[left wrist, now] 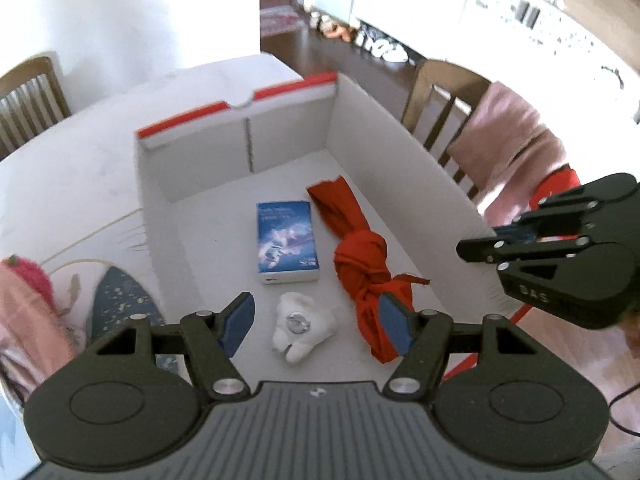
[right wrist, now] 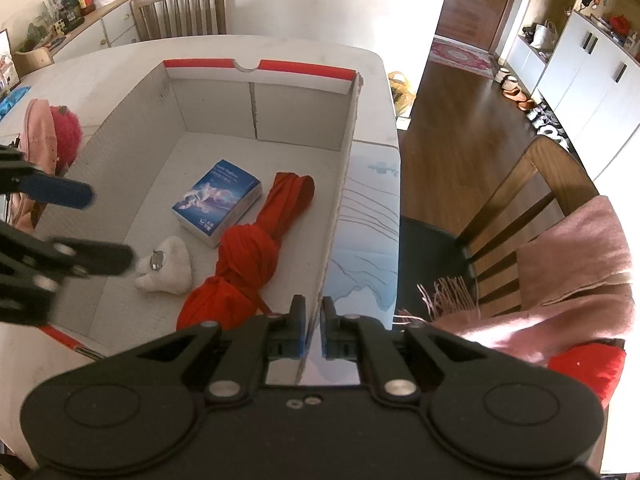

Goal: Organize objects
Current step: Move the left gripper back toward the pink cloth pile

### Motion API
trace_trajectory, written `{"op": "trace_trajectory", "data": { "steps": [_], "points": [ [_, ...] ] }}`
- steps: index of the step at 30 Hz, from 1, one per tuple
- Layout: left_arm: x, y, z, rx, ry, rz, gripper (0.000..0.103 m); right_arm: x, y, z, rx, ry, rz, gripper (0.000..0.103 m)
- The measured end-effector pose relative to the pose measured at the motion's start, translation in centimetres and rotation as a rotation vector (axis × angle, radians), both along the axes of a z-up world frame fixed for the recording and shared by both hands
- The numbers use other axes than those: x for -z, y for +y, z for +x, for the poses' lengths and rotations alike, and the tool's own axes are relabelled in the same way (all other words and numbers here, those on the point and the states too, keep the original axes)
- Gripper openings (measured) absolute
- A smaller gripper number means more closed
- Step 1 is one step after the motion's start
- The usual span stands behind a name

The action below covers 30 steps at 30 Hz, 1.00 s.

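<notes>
Hovering over an open white cardboard box with a red-trimmed rim, the left gripper is holding its blue-padded fingers spread wide, gripping nothing. Just ahead of and between those fingers, a small white plush toy with a metal tag is lying on the box floor. Beyond it, a blue paperback book is lying flat. A knotted red cloth is stretching along the box floor, its near end passing behind the right-hand fingertip of this gripper. The right gripper is sitting at the box's near right wall, its fingers nearly closed with the wall's thin edge running into the narrow gap between them; whether the pads are pressing on it cannot be told. Outside the box, to the left of the left gripper's fingers, a pink and red fuzzy hat is resting on the white table. To the right of the right gripper's fingers, a pink scarf is draping over a wooden chair.
</notes>
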State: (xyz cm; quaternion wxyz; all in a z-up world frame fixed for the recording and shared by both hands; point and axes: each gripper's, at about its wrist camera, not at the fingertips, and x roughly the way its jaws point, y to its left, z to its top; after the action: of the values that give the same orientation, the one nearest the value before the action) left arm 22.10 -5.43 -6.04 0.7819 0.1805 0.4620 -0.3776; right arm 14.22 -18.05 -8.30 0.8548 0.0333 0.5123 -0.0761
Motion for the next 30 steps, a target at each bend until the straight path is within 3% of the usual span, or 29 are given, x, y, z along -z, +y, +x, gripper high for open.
{"op": "trace_trajectory", "data": {
  "steps": [8,12,20,30],
  "points": [
    [-2.0,5.9,0.2,-0.100,-0.059,-0.079,0.068,-0.1,0.2,0.1,0.025,0.011,-0.008,0.008],
    [-2.4,9.3,0.5,-0.152,-0.078,-0.113,0.077,-0.1,0.2,0.0,0.040,0.015,-0.014,0.008],
    [-2.0,16.5,1.8,-0.291,-0.108,-0.162,0.078,-0.1,0.4,-0.1,0.066,0.012,-0.010,0.005],
    [0.2,22.1,4.8,-0.433,-0.140,-0.131,0.078,-0.7,0.6,0.1,0.093,0.010,-0.023,0.003]
  ]
}}
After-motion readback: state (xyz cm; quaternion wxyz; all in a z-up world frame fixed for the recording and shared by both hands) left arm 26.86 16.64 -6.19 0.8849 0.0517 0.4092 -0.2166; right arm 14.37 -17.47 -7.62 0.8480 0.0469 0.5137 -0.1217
